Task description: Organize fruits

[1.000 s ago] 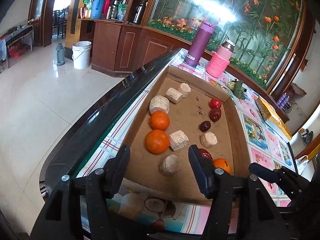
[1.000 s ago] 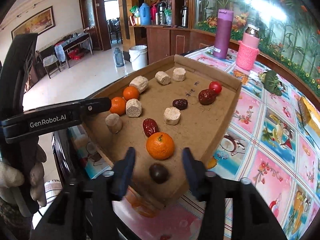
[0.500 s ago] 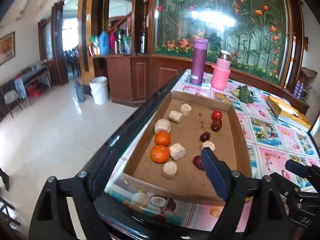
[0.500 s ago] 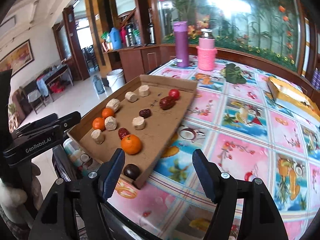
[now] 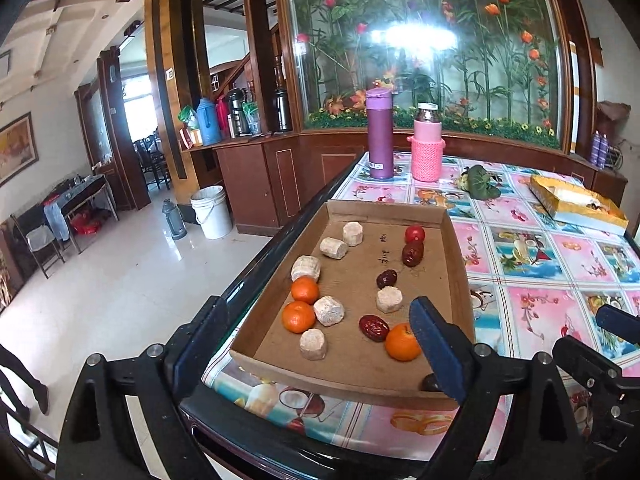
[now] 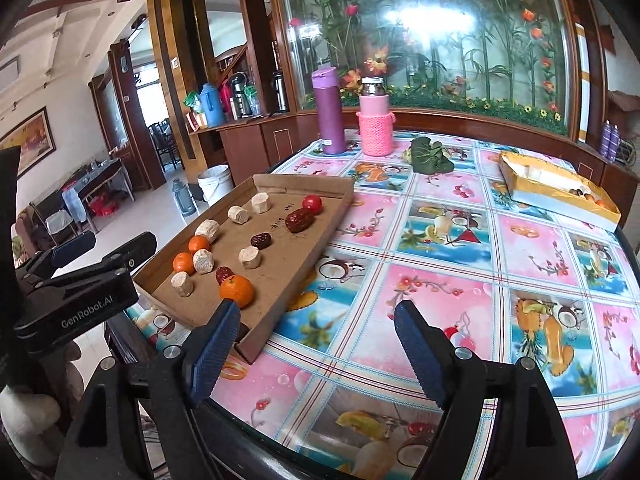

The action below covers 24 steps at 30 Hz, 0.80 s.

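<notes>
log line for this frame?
left gripper: opening, empty | right gripper: opening, empty | fruit: in tray | tray: on table

Fruits (image 6: 237, 290) in cardboard tray (image 6: 308, 264).

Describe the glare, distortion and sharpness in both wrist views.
Left wrist view: a white glare blob burns out the glass panel behind the purple flask; fisheye bends the pillars; the cardboard tray and its fruit are sharp. Right wrist view: the same glare on the glass, table edge curved, dark corners, the patterned tablecloth crisp.
</notes>
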Each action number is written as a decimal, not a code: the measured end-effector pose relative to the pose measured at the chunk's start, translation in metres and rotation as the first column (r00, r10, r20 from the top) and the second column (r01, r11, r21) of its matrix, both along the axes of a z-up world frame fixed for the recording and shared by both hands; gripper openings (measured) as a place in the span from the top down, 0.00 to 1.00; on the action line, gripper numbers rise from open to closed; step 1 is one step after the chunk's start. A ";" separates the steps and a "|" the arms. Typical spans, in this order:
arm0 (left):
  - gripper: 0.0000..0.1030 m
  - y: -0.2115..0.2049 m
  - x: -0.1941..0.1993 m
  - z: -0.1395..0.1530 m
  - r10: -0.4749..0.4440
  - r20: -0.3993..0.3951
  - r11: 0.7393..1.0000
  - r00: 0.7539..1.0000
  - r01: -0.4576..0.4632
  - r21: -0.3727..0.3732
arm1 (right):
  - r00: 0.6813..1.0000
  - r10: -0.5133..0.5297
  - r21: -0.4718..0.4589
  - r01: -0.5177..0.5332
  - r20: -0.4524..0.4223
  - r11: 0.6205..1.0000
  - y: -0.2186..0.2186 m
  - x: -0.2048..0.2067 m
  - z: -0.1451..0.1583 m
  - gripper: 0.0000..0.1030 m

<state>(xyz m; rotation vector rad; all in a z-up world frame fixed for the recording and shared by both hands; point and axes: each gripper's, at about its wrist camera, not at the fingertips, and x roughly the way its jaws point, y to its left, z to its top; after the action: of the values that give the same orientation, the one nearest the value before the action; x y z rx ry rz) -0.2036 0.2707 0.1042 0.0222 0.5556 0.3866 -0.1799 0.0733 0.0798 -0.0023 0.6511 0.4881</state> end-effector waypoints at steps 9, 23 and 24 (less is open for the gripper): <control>0.11 -0.020 0.007 0.001 0.010 -0.010 0.997 1.000 -0.009 0.075 | 0.999 -0.017 0.026 0.017 -0.030 1.000 -0.012 0.003 -0.006 0.18; 0.00 -0.021 -0.008 0.019 0.197 0.145 0.965 0.970 -0.218 0.148 | 1.000 -0.002 0.015 0.002 -0.031 1.000 -0.011 0.008 -0.012 0.18; 0.00 -0.019 -0.006 0.020 0.174 0.133 0.974 0.976 -0.191 0.126 | 1.000 0.001 0.010 0.000 -0.029 1.000 -0.010 0.008 -0.012 0.18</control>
<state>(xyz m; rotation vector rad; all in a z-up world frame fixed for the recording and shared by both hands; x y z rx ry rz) -0.2094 0.2516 0.1247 0.0809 0.4107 0.6018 -0.1722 0.0634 0.0676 0.0144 0.6773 0.4928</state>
